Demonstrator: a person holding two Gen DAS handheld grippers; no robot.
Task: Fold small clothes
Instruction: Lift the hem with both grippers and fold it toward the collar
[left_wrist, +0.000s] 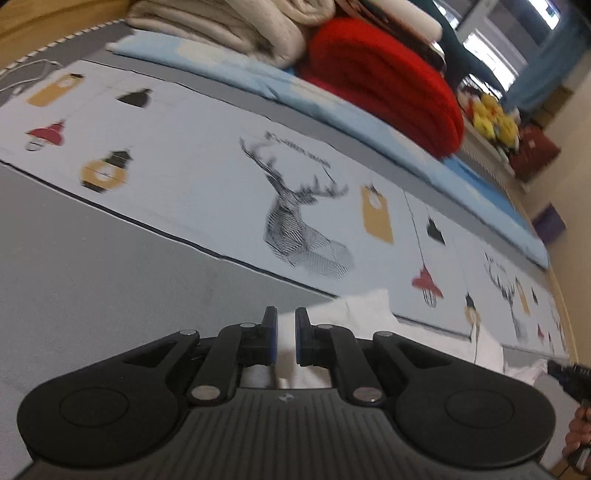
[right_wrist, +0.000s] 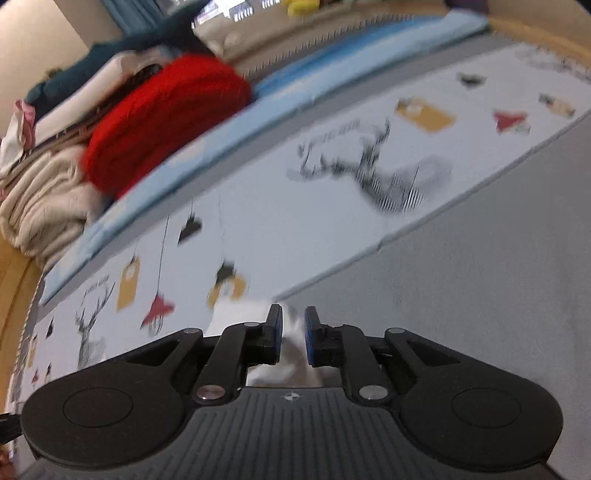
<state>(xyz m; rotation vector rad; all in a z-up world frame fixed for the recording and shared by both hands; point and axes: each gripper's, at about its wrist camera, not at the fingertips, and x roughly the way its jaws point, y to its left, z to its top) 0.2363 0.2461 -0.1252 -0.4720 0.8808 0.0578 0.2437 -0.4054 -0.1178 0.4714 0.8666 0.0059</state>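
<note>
Both tongs, left gripper (left_wrist: 285, 338) and right gripper (right_wrist: 293, 338), stand slightly apart over the white garment (left_wrist: 364, 310); seemingly mid-fold; next, smoothing.

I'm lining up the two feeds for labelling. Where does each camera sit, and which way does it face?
Left wrist: on the left gripper, angled down over a white garment and the deer-print bedsheet; the right gripper and a hand show at the edge.
Right wrist: on the right gripper, tilted down at the same white garment.
Shared: sheet, folded red knit blanket.
</note>
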